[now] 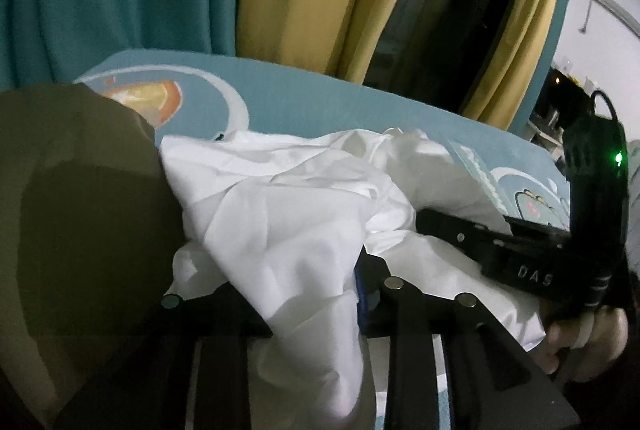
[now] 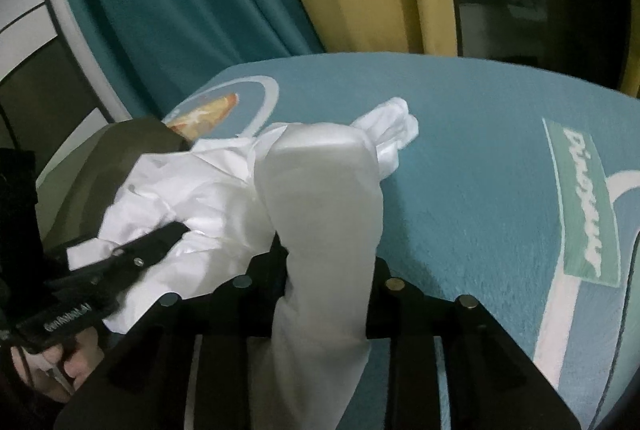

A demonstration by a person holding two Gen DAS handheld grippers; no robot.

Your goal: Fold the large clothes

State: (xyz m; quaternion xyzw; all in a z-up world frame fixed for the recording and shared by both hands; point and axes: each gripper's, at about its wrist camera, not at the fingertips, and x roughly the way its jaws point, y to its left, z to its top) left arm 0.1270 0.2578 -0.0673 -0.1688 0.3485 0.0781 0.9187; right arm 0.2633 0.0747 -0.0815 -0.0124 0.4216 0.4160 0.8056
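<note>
Left wrist – white garment (image 1: 288,213) between jaws

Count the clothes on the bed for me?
2: a white shirt crumpled in the middle of the bed, and an olive garment at its left. More may hide underneath.

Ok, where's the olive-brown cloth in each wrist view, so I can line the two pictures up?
Left wrist: olive-brown cloth fills the left side, its edge against the white garment.
Right wrist: it lies at the left, partly under the garment's far-left end.
Shared landmark: the orange print on the blue sheet, just beyond the cloth in both.
</note>
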